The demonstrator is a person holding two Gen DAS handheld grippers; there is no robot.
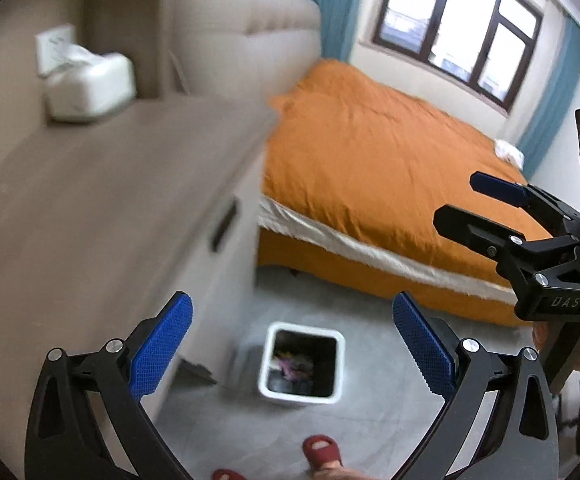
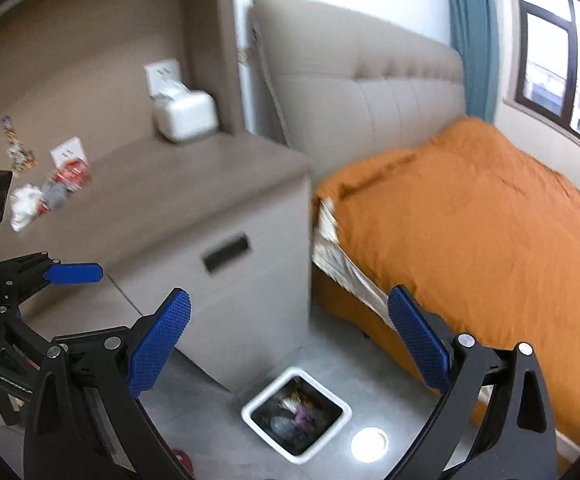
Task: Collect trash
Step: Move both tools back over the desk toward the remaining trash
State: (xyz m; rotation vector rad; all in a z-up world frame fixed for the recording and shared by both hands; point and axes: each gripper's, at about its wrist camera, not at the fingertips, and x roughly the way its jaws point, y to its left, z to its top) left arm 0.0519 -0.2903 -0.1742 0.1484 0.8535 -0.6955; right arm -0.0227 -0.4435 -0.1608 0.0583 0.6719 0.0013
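Left black gripper with blue ribbed pads [image 1: 292,344]: jaws wide, empty, touching nothing, above white square trash bin [image 1: 302,364]. Right gripper [image 2: 290,340]: same, wide, empty.

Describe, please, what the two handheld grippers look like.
Both the left gripper and the right gripper have black curved frames with silver bolts and textured blue pads. Pale lettering marks the right gripper's body in the left wrist view.
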